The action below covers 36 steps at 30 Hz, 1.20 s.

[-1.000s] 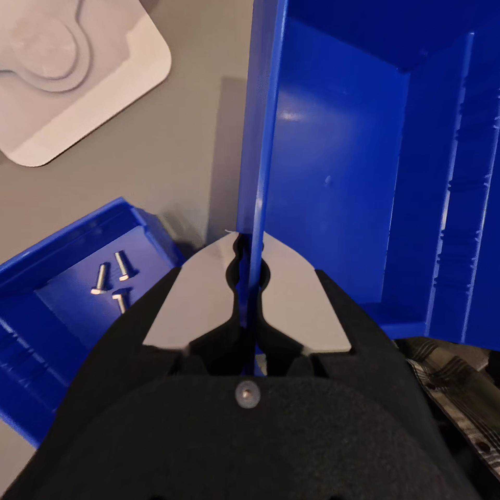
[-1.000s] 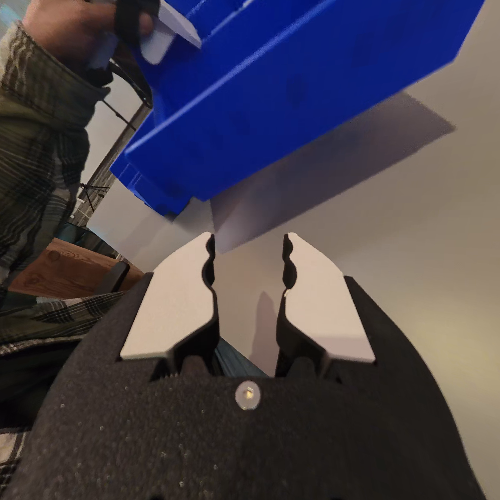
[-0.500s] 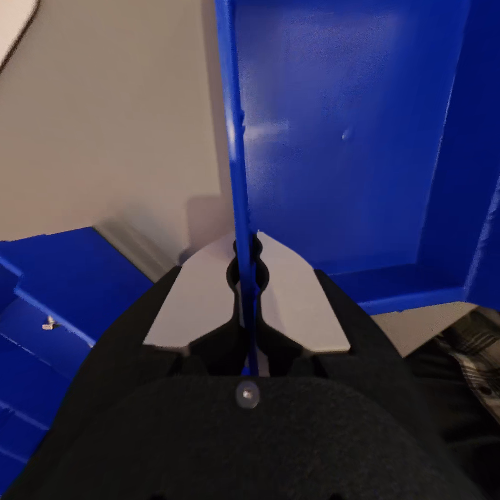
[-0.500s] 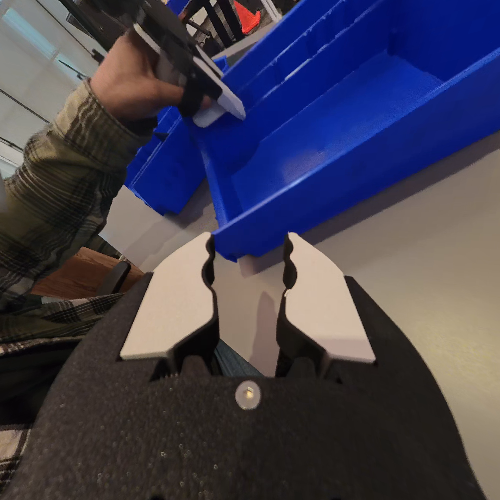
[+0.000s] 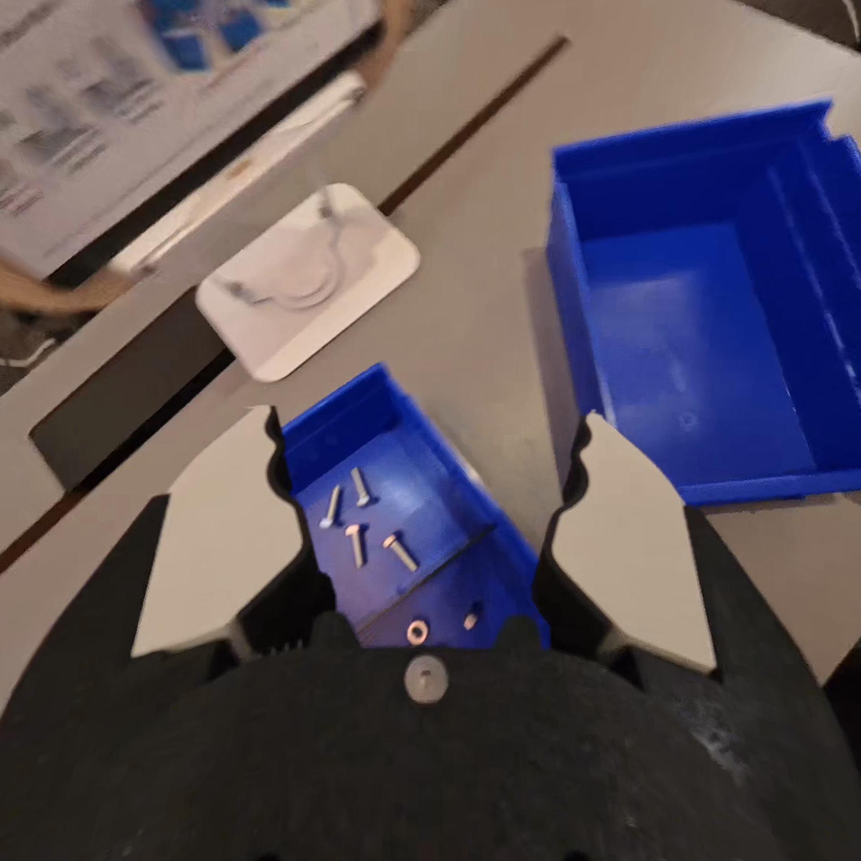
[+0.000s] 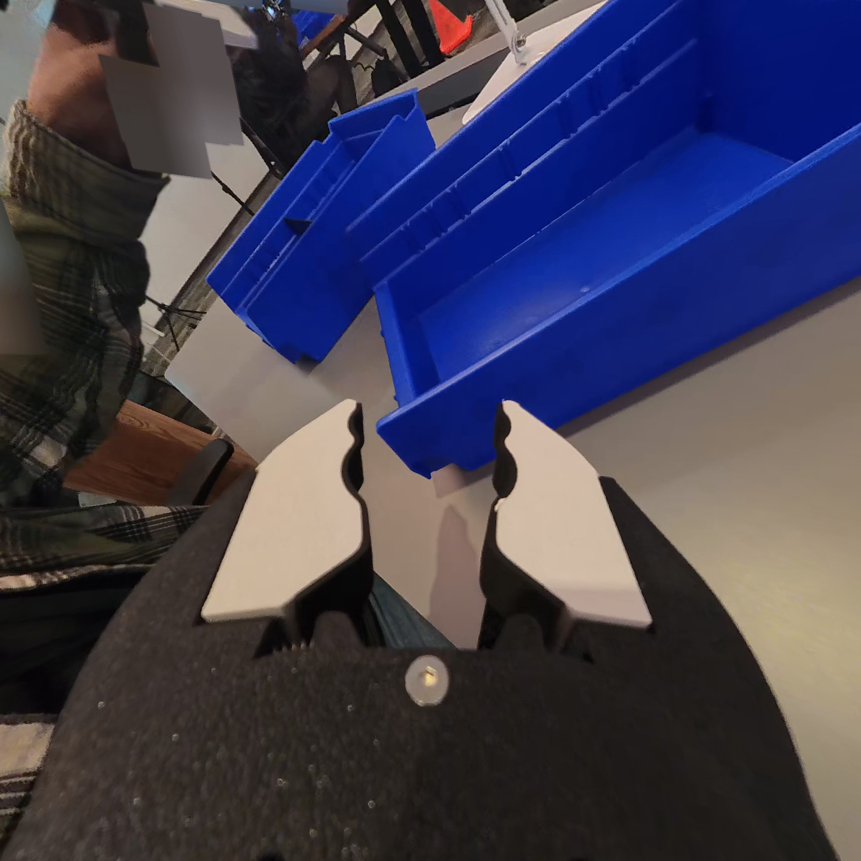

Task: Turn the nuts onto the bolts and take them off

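Bolts (image 5: 358, 522) — four small silver ones — lie loose in the narrow blue plastic bin (image 5: 396, 433), two metal nuts (image 5: 417, 632) past its divider. Left gripper (image 5: 428, 428) hangs above, jaws spread wide, holding nothing. Right gripper (image 6: 428, 419) gapes too — low beside the large empty blue bin (image 6: 605, 298).

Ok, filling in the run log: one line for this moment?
left gripper: open, empty, above small bin | right gripper: open, empty | bolts, nuts: apart | large bin: on table
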Tool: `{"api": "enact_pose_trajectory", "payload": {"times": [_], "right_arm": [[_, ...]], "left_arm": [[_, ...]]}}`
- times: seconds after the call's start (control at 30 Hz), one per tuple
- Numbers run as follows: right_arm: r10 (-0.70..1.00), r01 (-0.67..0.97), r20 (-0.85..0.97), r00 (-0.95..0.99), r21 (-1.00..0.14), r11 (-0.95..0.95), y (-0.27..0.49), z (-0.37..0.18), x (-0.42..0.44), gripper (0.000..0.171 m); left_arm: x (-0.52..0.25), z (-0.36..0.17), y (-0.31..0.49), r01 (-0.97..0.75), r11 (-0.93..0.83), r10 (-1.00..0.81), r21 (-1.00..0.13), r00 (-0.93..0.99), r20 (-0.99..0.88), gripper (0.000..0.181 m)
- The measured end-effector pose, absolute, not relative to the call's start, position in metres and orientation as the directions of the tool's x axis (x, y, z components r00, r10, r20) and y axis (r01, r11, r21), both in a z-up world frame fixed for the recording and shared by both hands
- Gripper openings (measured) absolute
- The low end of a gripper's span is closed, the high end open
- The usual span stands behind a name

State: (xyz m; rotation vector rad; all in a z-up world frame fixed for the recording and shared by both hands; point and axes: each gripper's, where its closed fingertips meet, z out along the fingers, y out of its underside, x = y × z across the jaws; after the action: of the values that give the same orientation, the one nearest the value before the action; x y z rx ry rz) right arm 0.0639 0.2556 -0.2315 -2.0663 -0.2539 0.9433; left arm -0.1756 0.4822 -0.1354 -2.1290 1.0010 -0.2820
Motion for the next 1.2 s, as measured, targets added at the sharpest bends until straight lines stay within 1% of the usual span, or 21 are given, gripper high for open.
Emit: {"api": "enact_pose_trajectory", "payload": {"times": [0.1, 0.17, 0.3, 0.43, 0.57, 0.63, 0.7, 0.77, 0.8, 0.83, 0.87, 0.9, 0.97, 1.0, 1.03, 1.1, 1.2], "right_arm": [[0.481, -0.141, -0.536, 0.694, -0.756, -0.639, 0.256, -0.234, 0.062, 0.053], [0.485, -0.137, -0.537, 0.69, -0.756, -0.64, 0.257, -0.234, 0.06, 0.054], [0.489, -0.129, -0.529, 0.693, -0.759, -0.638, 0.259, -0.234, 0.058, 0.054], [0.485, -0.13, -0.53, 0.696, -0.757, -0.64, 0.262, -0.234, 0.059, 0.054], [0.48, -0.127, -0.52, 0.706, -0.761, -0.637, 0.265, -0.232, 0.059, 0.054], [0.473, -0.124, -0.515, 0.715, -0.759, -0.64, 0.266, -0.233, 0.061, 0.054], [0.469, -0.123, -0.513, 0.718, -0.758, -0.641, 0.265, -0.233, 0.062, 0.054], [0.468, -0.122, -0.51, 0.722, -0.76, -0.639, 0.265, -0.232, 0.063, 0.054], [0.468, -0.123, -0.509, 0.723, -0.761, -0.637, 0.265, -0.231, 0.063, 0.054], [0.469, -0.125, -0.509, 0.722, -0.763, -0.635, 0.265, -0.23, 0.063, 0.054], [0.47, -0.126, -0.509, 0.721, -0.763, -0.633, 0.265, -0.23, 0.063, 0.054], [0.471, -0.127, -0.509, 0.721, -0.764, -0.633, 0.265, -0.23, 0.063, 0.054], [0.475, -0.129, -0.511, 0.717, -0.766, -0.63, 0.264, -0.23, 0.063, 0.054], [0.476, -0.131, -0.513, 0.714, -0.766, -0.63, 0.264, -0.23, 0.063, 0.054], [0.477, -0.134, -0.516, 0.712, -0.766, -0.629, 0.264, -0.23, 0.063, 0.054], [0.48, -0.14, -0.521, 0.706, -0.766, -0.627, 0.263, -0.231, 0.064, 0.054], [0.482, -0.143, -0.529, 0.699, -0.763, -0.63, 0.263, -0.233, 0.065, 0.053]], "left_arm": [[-0.255, -0.133, 0.488, -0.446, -0.517, -0.624, -0.73, 0.781, -0.035, 0.122], [-0.306, -0.146, 0.485, -0.377, -0.602, -0.541, -0.704, 0.841, 0.012, 0.128], [-0.382, -0.187, 0.465, -0.259, -0.713, -0.404, -0.652, 0.911, 0.08, 0.129], [-0.409, -0.236, 0.442, -0.212, -0.795, -0.34, -0.568, 0.932, 0.128, 0.129], [-0.414, -0.273, 0.431, -0.26, -0.854, -0.336, -0.451, 0.937, 0.096, 0.124], [-0.412, -0.284, 0.428, -0.27, -0.873, -0.343, -0.406, 0.932, 0.118, 0.114], [-0.411, -0.295, 0.422, -0.296, -0.89, -0.36, -0.348, 0.923, 0.136, 0.1], [-0.406, -0.306, 0.413, -0.31, -0.911, -0.37, -0.273, 0.906, 0.206, 0.077], [-0.396, -0.306, 0.41, -0.3, -0.917, -0.372, -0.263, 0.881, 0.292, 0.054], [-0.389, -0.305, 0.407, -0.286, -0.923, -0.365, -0.257, 0.86, 0.356, 0.037], [-0.388, -0.304, 0.407, -0.279, -0.926, -0.36, -0.255, 0.857, 0.37, 0.03], [-0.39, -0.305, 0.408, -0.287, -0.923, -0.365, -0.257, 0.864, 0.347, 0.026], [-0.401, -0.307, 0.411, -0.321, -0.912, -0.382, -0.256, 0.891, 0.243, 0.011], [-0.41, -0.308, 0.414, -0.341, -0.905, -0.389, -0.254, 0.905, 0.172, 0.006], [-0.417, -0.308, 0.415, -0.338, -0.907, -0.381, -0.25, 0.913, 0.148, 0.005], [-0.423, -0.308, 0.412, -0.309, -0.92, -0.357, -0.241, 0.915, 0.187, 0.005], [-0.441, -0.308, 0.405, -0.299, -0.924, -0.341, -0.241, 0.927, 0.158, 0.005]]}}
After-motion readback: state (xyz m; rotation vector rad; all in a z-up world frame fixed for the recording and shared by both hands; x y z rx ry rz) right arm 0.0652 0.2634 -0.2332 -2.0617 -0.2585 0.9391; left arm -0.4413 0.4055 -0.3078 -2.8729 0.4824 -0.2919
